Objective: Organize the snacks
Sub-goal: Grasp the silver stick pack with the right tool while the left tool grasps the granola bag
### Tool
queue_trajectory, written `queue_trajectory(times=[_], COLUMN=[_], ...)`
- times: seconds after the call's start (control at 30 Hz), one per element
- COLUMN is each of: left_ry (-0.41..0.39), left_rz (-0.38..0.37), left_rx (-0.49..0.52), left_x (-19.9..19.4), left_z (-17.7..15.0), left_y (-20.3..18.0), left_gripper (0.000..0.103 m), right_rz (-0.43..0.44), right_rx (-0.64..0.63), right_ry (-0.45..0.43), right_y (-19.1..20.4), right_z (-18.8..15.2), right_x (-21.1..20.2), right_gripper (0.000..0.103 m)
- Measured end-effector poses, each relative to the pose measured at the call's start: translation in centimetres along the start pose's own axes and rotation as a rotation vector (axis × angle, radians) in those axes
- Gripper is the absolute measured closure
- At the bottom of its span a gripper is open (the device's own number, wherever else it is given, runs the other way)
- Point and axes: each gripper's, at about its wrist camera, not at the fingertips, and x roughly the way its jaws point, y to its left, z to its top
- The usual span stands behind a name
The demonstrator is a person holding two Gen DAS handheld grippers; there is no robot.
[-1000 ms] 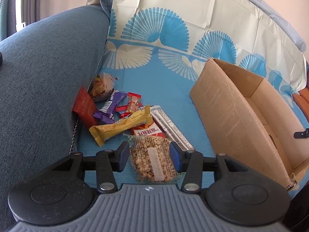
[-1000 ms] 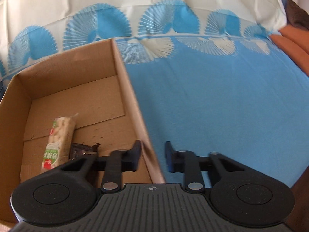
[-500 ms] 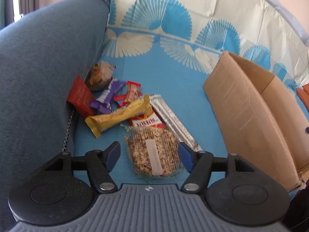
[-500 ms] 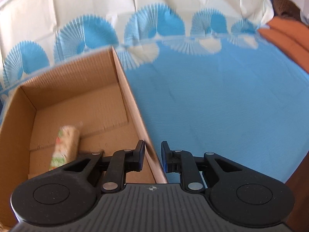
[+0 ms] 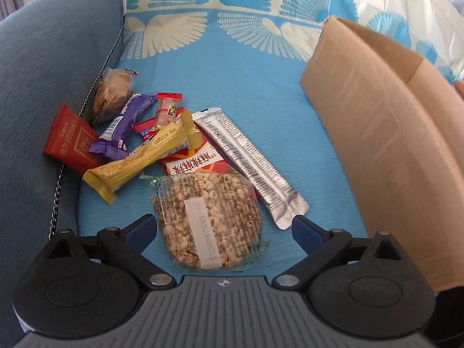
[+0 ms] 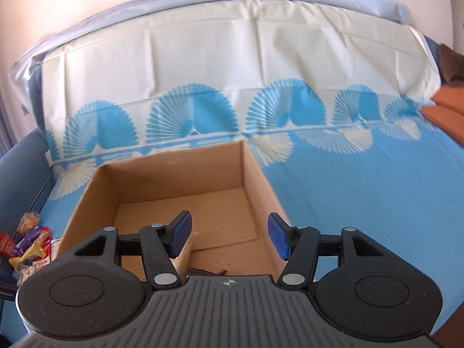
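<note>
A pile of snacks lies on the blue cloth by the sofa arm: a clear bag of puffed grain (image 5: pixel 207 217), a yellow bar (image 5: pixel 139 159), a silver sachet (image 5: pixel 246 162), a red-and-white packet (image 5: pixel 195 165), a purple bar (image 5: pixel 124 124) and a red packet (image 5: pixel 72 142). My left gripper (image 5: pixel 223 229) is open, its jaws wide on either side of the grain bag, not touching it. The cardboard box (image 5: pixel 377 133) stands to the right. My right gripper (image 6: pixel 230 239) is open and empty above the box (image 6: pixel 179 191). The snack pile (image 6: pixel 29 243) shows at far left.
The grey-blue sofa arm (image 5: pixel 43 72) rises at the left of the pile, with a thin chain (image 5: pixel 58 185) along its seam. The patterned cloth (image 6: pixel 362 191) covers the seat and backrest. An orange cushion (image 6: pixel 446 116) lies at far right.
My left gripper opened wider around the grain bag. My right gripper opened, let go of the box's right wall, rose and swung left over the box.
</note>
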Motion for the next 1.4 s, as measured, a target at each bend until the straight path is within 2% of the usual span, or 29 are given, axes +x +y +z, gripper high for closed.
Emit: queue_trajectory(times=[0.03, 0.1, 0.13, 0.27, 0.37, 0.5, 0.57, 0.6, 0.63, 0.7, 0.73, 0.9, 1.0, 1.1, 1.17, 1.27, 1.3, 1.33, 1.4], left_ry=[0.019, 0.053, 0.061, 0.019, 0.035, 0.141, 0.199, 0.228, 0.239, 0.232, 0.233, 0.231, 0.218, 0.210, 0.207, 0.205, 0.205, 0.206, 0.205], left_rz=[0.017, 0.044, 0.049, 0.012, -0.001, 0.006, -0.070, -0.098, -0.105, -0.103, -0.097, -0.068, -0.077, -0.074, -0.070, -0.063, -0.060, -0.057, -0.054], left_rx=[0.004, 0.009, 0.005, -0.027, -0.067, -0.163, -0.228, -0.242, -0.259, -0.276, -0.283, -0.310, -0.331, -0.335, -0.337, -0.339, -0.338, -0.336, -0.335], left_x=[0.4, 1.0, 1.0, -0.4, -1.7, -2.5, -2.2, -1.9, -1.7, -1.6, -1.5, -1.1, -1.0, -1.0, -0.9, -1.0, -1.0, -1.0, -0.8], left_z=[0.1, 0.1, 0.1, 0.0, -0.4, -1.4, -2.0, -2.0, -2.1, -2.0, -2.1, -1.9, -1.8, -1.9, -1.9, -1.9, -1.9, -1.9, -1.8], left_y=[-0.2, -0.3, -0.2, 1.0, 2.7, 5.7, 7.3, 7.7, 7.9, 7.9, 7.8, 7.6, 8.2, 8.2, 8.1, 7.9, 7.8, 7.7, 7.7], left_gripper=[0.003, 0.011, 0.019, 0.020, 0.020, 0.020, 0.019, 0.019, 0.019, 0.019, 0.019, 0.019, 0.019, 0.019, 0.019, 0.019, 0.019, 0.019, 0.019], right_rz=[0.005, 0.016, 0.022, 0.055, 0.089, 0.167, 0.214, 0.250, 0.290, 0.358, 0.387, 0.473, 0.473, 0.433, 0.394, 0.346, 0.326, 0.314, 0.323], right_rx=[-0.011, -0.037, -0.047, -0.081, -0.105, -0.212, -0.276, -0.297, -0.309, -0.318, -0.316, -0.269, -0.239, -0.249, -0.267, -0.284, -0.281, -0.275, -0.256], right_ry=[-0.003, -0.010, -0.014, -0.046, -0.101, -0.175, -0.194, -0.199, -0.196, -0.170, -0.143, -0.017, 0.060, 0.109, 0.123, 0.157, 0.168, 0.186, 0.231], right_y=[0.5, 1.9, 2.4, 5.0, 6.9, 10.5, 12.6, 13.6, 14.6, 16.3, 17.3, 21.6, 23.8, 25.6, 26.5, 27.6, 27.8, 27.9, 28.1], right_z=[0.0, 0.1, 0.1, 0.2, -0.1, -0.8, -1.3, -1.6, -1.8, -2.3, -2.7, -4.8, -6.3, -7.6, -8.2, -8.9, -9.0, -9.1, -9.2], right_x=[0.0, -0.2, -0.2, -0.6, -1.3, -2.5, -2.7, -2.8, -2.8, -2.5, -2.2, -0.5, 0.9, 2.6, 3.7, 6.0, 6.8, 7.9, 9.5], right_gripper=[0.041, 0.039, 0.038, 0.037, 0.037, 0.038, 0.039, 0.043, 0.052, 0.064, 0.067, 0.068, 0.068, 0.068, 0.064, 0.052, 0.042, 0.036, 0.036])
